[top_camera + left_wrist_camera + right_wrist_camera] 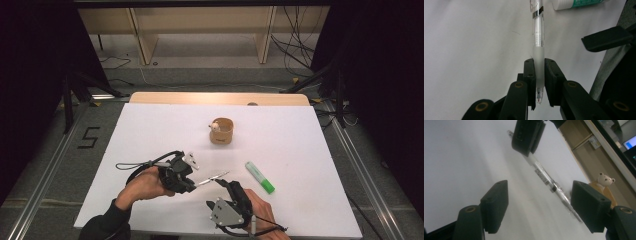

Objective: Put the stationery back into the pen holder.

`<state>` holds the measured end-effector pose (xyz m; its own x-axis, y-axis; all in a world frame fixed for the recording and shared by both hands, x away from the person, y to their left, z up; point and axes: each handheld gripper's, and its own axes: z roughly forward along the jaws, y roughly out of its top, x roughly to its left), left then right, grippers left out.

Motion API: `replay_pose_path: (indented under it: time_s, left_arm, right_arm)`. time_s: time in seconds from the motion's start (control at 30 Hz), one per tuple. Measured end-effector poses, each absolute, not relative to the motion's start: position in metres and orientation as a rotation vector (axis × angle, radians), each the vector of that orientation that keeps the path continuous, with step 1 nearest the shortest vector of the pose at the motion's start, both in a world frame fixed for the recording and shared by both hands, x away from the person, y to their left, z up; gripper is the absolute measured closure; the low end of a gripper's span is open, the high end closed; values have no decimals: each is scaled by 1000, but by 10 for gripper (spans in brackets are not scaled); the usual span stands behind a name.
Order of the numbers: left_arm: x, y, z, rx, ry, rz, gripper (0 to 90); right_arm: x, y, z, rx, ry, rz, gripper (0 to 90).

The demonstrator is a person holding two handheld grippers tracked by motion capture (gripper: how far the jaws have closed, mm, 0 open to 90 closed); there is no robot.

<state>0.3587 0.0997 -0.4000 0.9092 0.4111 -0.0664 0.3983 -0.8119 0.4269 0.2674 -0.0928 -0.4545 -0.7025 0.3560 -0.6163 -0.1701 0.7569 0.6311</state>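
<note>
Left gripper (191, 186) clamped on clear pen (212, 178) near its tip end, barrel held just above white table (150, 130). Right gripper (220, 183) jaws wide, straddling pen's free end; best closed squarely mid-barrel. Green marker (259, 177) just right, bear cup (221, 131) beyond, neither blocking

black numeral "5" marked on the grey floor (89, 137), left of table (150, 130)

Clear plastic ballpoint pen (538, 37): upper end cut off by the top edge of the left gripper view. Green-and-white marker (576, 3): mostly cropped there. Pen's far end (571, 207) blurred in the right gripper view; print illegible.
</note>
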Motion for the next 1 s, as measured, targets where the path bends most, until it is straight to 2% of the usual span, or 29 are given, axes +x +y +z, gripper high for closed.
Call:
replay_pose_path:
  time_s: [0.43, 0.8, 1.0]
  left_arm:
    - [356, 92, -406, 2663, 567, 4, 799]
    - [353, 85, -405, 2671, 538, 0, 798]
    - [350, 82, -405, 2667, 533, -11, 798]
  right_arm:
    - [264, -73, -467, -17, 2085, 686, 412]
    - [260, -62, -477, -129, 1998, 515, 561]
    - [258, -58, -482, -182, 1977, 469, 612]
